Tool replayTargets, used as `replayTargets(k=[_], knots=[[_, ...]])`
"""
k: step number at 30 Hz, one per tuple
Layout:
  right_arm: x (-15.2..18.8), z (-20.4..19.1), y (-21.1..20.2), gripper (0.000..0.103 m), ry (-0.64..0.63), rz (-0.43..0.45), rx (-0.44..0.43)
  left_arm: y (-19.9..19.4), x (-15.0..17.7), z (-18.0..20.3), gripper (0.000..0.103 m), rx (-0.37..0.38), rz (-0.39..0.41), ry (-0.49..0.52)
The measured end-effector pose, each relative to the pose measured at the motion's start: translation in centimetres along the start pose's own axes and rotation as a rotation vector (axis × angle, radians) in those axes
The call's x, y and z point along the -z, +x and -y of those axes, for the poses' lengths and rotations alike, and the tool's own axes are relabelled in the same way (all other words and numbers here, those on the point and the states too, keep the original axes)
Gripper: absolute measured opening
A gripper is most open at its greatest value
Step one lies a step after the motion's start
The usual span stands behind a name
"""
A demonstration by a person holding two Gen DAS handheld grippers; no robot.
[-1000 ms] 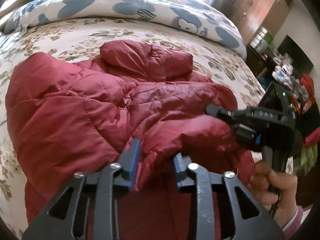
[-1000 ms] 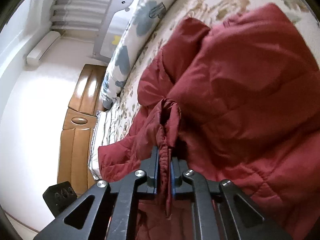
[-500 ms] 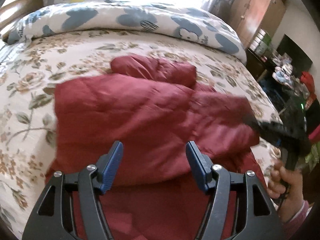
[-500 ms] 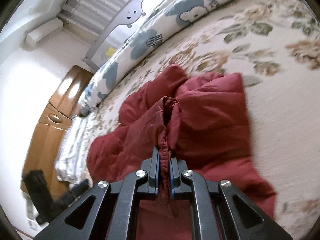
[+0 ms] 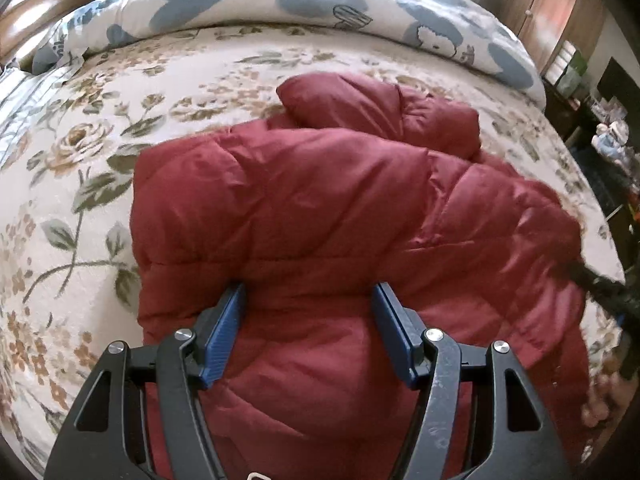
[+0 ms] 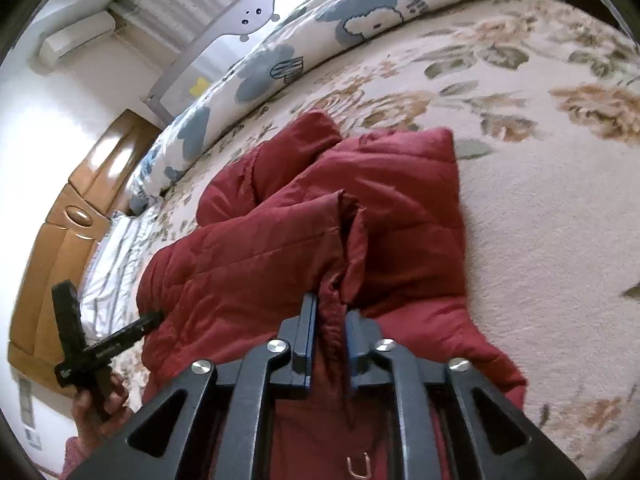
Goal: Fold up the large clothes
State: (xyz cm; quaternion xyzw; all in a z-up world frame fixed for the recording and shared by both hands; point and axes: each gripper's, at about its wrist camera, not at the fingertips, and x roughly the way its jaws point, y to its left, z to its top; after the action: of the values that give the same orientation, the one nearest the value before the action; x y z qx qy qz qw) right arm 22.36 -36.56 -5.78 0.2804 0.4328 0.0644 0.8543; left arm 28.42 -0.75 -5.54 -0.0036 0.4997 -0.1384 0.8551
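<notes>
A dark red quilted jacket (image 5: 320, 208) lies folded over on a floral bedspread (image 5: 72, 168); it also shows in the right wrist view (image 6: 256, 248). My left gripper (image 5: 310, 316) is open, its blue pads on either side of the jacket's near fold without clamping it. My right gripper (image 6: 328, 320) is nearly closed, with a bunched edge of the jacket between its pads. The right gripper (image 5: 608, 292) appears blurred at the jacket's right edge in the left wrist view. The left gripper (image 6: 104, 344) appears at the jacket's left side in the right wrist view.
A rolled white duvet with blue cartoon shapes (image 5: 320, 4) lies along the far side of the bed. A wooden headboard (image 6: 60, 248) is at the left, a wardrobe (image 5: 560, 12) and cluttered shelves (image 5: 612, 136) at the right.
The left gripper let go of the jacket and opened wide. The jacket's upper layer was laid over toward the far side and now lies flatter. The right gripper's pads have parted slightly.
</notes>
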Motion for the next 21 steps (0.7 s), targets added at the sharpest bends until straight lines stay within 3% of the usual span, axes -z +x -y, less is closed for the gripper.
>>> replayTargets(k=[5,7,11,17,21], knots=[[-0.2,-2.6,-3.9,0.018,-0.072,0.147,0.107,0.4,0.2,0.3,0.065,-0.022,0.003,0.0],[0.0,-4.5,-4.8,0.02,-0.125,0.184,0.081,0.5,0.2,0.4,0.065,-0.029,0.004,-0.002],[0.8,-8.2,-2.2,0.039,-0.271,0.104,0.042,0.8,0.4,0.8,0.065,-0.059,0.005,0.011],[2.5,-8.2,4.0,0.04,-0.355,-0.025,0.203,0.9,0.5,1.4,0.065,-0.101,0.004,0.041],[2.8,-5.7,4.8,0.04,-0.33,-0.026,0.303,-0.6,0.6,1.0,0.065,-0.087,0.022,0.042]])
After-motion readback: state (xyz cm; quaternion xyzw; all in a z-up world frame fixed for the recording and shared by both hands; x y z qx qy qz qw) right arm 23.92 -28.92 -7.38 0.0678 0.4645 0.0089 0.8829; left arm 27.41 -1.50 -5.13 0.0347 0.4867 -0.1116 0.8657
